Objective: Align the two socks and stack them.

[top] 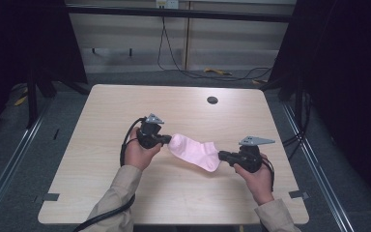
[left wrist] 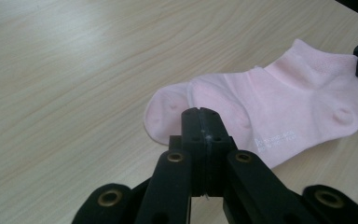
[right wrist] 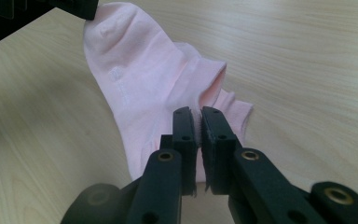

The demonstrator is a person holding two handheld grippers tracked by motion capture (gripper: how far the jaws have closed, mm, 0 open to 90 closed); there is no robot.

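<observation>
Wood-grain table (top: 125, 188), dark room; left gripper (left wrist: 200, 116) and right gripper (right wrist: 198, 116) seemingly clamped on pink sock (top: 193, 151).

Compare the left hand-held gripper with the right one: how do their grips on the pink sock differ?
The left hand-held gripper pinches the toe end of the pink sock, while the right hand-held gripper clamps its cuff end. In the left gripper view the jaws meet flush; in the right gripper view a sliver of fabric shows between them. In the high view the left sits farther up the table than the right. Both are shut on the sock, facing each other.
</observation>
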